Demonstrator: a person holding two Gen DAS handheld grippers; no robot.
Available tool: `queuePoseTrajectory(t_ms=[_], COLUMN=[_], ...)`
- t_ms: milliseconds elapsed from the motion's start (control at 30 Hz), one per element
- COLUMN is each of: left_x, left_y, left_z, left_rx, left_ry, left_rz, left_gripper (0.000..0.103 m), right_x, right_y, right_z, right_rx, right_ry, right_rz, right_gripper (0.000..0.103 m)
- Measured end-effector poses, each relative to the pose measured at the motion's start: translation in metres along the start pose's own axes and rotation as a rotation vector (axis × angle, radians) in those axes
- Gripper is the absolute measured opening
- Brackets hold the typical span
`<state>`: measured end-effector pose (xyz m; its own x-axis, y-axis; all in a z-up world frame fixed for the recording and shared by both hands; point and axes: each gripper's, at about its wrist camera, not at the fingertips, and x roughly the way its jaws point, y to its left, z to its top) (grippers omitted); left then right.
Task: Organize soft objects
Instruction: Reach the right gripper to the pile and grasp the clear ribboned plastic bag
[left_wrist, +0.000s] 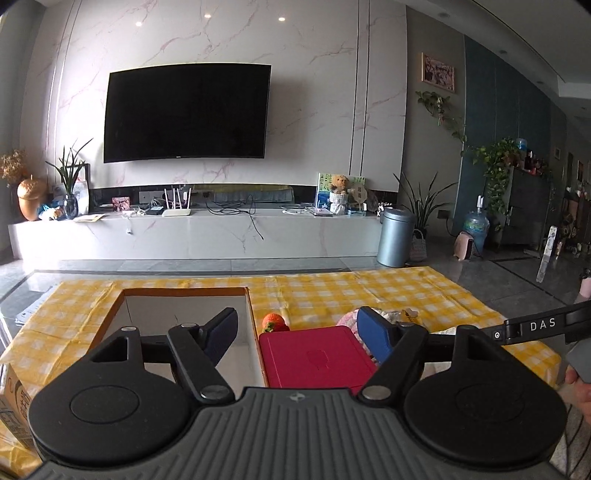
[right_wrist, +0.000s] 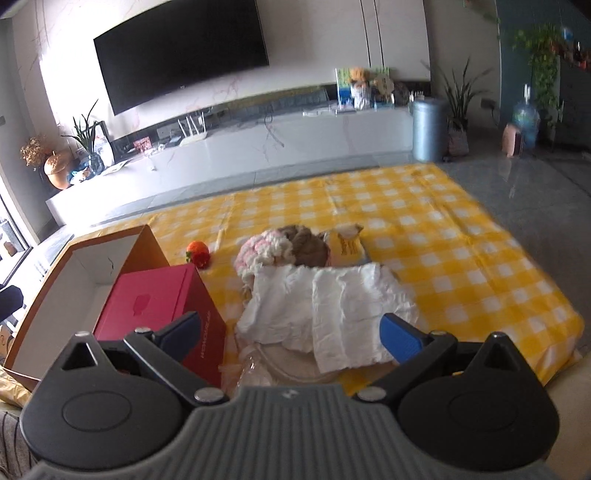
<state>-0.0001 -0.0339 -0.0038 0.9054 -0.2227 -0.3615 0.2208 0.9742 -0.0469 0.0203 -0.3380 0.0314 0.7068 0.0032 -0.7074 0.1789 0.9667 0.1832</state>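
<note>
A pile of soft things lies on the yellow checked cloth (right_wrist: 461, 236): a crumpled white cloth (right_wrist: 328, 306), a pink and white knitted piece (right_wrist: 262, 251), a beige knitted piece (right_wrist: 310, 247) and a yellow packet (right_wrist: 347, 245). An orange knitted strawberry (right_wrist: 198, 253) sits apart on the left. My right gripper (right_wrist: 291, 334) is open above the near edge of the white cloth, holding nothing. My left gripper (left_wrist: 297, 332) is open over the red box (left_wrist: 317, 358), beside the open cardboard box (left_wrist: 184, 321). From here the strawberry (left_wrist: 275, 322) shows just past the red box.
The red box (right_wrist: 159, 302) stands against the cardboard box (right_wrist: 85, 266). A clear plastic bag (right_wrist: 266, 365) lies under the white cloth's near edge. A hand (left_wrist: 581, 384) shows at the right. Beyond the table stand a TV bench (left_wrist: 192, 232) and a grey bin (left_wrist: 395, 236).
</note>
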Motion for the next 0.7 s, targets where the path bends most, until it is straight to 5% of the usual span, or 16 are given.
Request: queuePoseTrajectory(t_ms=[200,433,533,700], left_x=[0.009,0.022,0.023,0.023], left_y=[0.0,0.024,0.028,0.024], left_z=[-0.01,-0.018,-0.023,-0.027], left_rx=[-0.002,-0.093,-0.052,-0.006], left_ry=[0.069,0.191,0.194,0.192], left_rz=[0.071,0.036,0.056,0.076], left_gripper=[0.085,0.084,0.084,0.085], right_x=[0.065,0.118,0.139,0.156], right_y=[0.018,0.035,0.028,0.015], right_z=[-0.024,-0.03,-0.032,-0.033], right_rx=[0.062,0.06,0.094,0.182], right_ry=[0.266,0.327,0.38,0.395], right_rz=[0.167,0.036,0.047,0.027], right_gripper=[0.094,0.081,0.081,0.066])
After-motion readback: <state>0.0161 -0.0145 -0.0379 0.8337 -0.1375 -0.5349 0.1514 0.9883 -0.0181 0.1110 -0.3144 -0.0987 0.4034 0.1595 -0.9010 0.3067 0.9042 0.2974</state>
